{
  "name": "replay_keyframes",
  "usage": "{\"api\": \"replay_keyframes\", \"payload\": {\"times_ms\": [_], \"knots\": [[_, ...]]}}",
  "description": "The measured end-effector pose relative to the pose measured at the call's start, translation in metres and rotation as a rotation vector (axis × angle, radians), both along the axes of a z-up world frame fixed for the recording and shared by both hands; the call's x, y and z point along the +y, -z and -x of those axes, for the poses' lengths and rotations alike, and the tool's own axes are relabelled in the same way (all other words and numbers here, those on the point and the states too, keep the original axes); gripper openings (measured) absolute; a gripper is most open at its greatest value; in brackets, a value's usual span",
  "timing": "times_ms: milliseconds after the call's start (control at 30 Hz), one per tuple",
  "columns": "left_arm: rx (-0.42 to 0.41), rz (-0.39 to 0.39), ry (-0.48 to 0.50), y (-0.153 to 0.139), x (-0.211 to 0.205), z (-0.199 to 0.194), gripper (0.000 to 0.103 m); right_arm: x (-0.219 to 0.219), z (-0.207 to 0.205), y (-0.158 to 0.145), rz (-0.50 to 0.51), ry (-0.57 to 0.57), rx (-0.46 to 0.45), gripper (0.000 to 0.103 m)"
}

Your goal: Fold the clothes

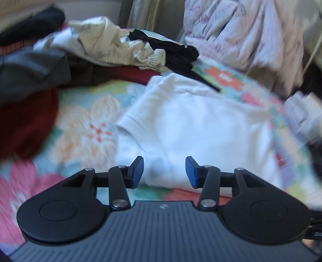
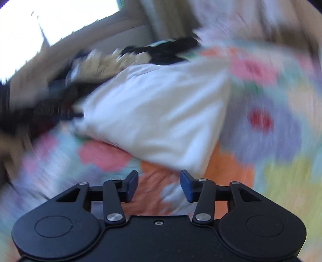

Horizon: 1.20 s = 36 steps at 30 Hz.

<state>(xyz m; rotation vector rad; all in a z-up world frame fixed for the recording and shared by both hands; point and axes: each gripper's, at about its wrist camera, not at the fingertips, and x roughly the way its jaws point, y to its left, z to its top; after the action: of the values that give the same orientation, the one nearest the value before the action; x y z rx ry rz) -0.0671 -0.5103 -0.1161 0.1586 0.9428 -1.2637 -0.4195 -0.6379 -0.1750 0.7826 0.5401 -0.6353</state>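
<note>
- So the white t-shirt (image 1: 193,125) is lying folded on the flowery bedspread (image 1: 84,129), pretty much in the middle of everything, one hemmed sleeve edge showing on its left side.
- The left gripper (image 1: 164,172) is hanging right over the near edge of that shirt. Its blue pads (image 1: 138,171) are standing about half apart with nothing pinched between them, just shirt fabric showing underneath through the gap.
- The right gripper (image 2: 159,185) is sitting just short of the shirt's (image 2: 161,112) near corner, over an orange flower on the bedspread (image 2: 281,181). Jaws are parted about halfway here too, and it's gripping nothing; only the print is showing between the pads (image 2: 185,186).
- Both views are smeared with blur, the right one a lot worse, so fine detail is a no-go.
- Behind the shirt on the far left, a messy heap is waiting: a crumpled cream garment (image 1: 104,48), a black piece (image 1: 173,54) draped beside it and trailing down toward the shirt, plus a grey garment (image 1: 34,68) and a dark red one (image 1: 26,125) further left.
- Off at the far right, a pale pink patterned fabric (image 1: 245,36) is bunching up past the bed edge.
- In the right view a bright window (image 2: 50,18) is glaring at the far left.
</note>
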Motion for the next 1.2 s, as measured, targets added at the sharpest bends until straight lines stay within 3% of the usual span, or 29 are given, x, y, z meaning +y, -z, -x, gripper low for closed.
{"api": "replay_keyframes", "payload": {"times_ms": [100, 167, 267, 400, 500, 567, 667, 733, 767, 833, 900, 933, 1000, 1200], "knots": [[0.169, -0.005, -0.007, 0.012, 0.001, 0.000, 0.049, -0.010, 0.019, 0.024, -0.250, 0.104, -0.217, 0.058], [0.263, -0.043, -0.020, 0.026, -0.005, 0.000, 0.051, -0.015, 0.025, 0.037, -0.325, 0.181, -0.284, 0.058], [0.356, -0.104, -0.077, 0.046, -0.012, -0.007, 0.052, -0.018, 0.032, 0.050, -0.331, 0.316, -0.347, 0.062], [0.463, -0.010, -0.160, 0.052, -0.008, -0.020, 0.054, -0.015, 0.035, 0.067, -0.330, 0.424, -0.433, 0.061], [0.564, 0.088, -0.194, 0.063, -0.009, -0.028, 0.067, -0.012, 0.027, 0.068, -0.315, 0.488, -0.474, 0.068], [0.619, 0.090, -0.226, 0.076, -0.013, -0.030, 0.067, -0.013, 0.018, 0.068, -0.297, 0.520, -0.495, 0.072], [0.636, 0.101, -0.281, 0.089, -0.022, -0.028, 0.065, -0.021, 0.001, 0.064, -0.258, 0.539, -0.500, 0.078], [0.624, 0.124, -0.302, 0.086, -0.026, -0.026, 0.063, -0.031, -0.009, 0.062, -0.227, 0.522, -0.509, 0.072], [0.580, 0.125, -0.298, 0.082, -0.029, -0.023, 0.060, -0.039, -0.012, 0.061, -0.219, 0.518, -0.520, 0.048], [0.384, 0.090, -0.251, 0.067, -0.037, -0.006, 0.047, -0.046, -0.010, 0.055, -0.199, 0.509, -0.561, 0.025], [0.144, 0.070, -0.201, 0.049, -0.045, 0.021, 0.043, -0.050, -0.008, 0.045, -0.158, 0.480, -0.578, 0.022], [0.049, 0.071, -0.180, 0.041, -0.047, 0.035, 0.039, -0.048, -0.009, 0.035, -0.107, 0.444, -0.545, 0.021], [-0.042, 0.071, -0.154, 0.029, -0.050, 0.055, 0.036, -0.045, -0.008, 0.020, -0.047, 0.397, -0.513, 0.020], [0.021, 0.077, -0.039, 0.005, -0.041, 0.103, 0.035, -0.027, 0.041, -0.017, 0.069, 0.366, -0.429, 0.019]]}}
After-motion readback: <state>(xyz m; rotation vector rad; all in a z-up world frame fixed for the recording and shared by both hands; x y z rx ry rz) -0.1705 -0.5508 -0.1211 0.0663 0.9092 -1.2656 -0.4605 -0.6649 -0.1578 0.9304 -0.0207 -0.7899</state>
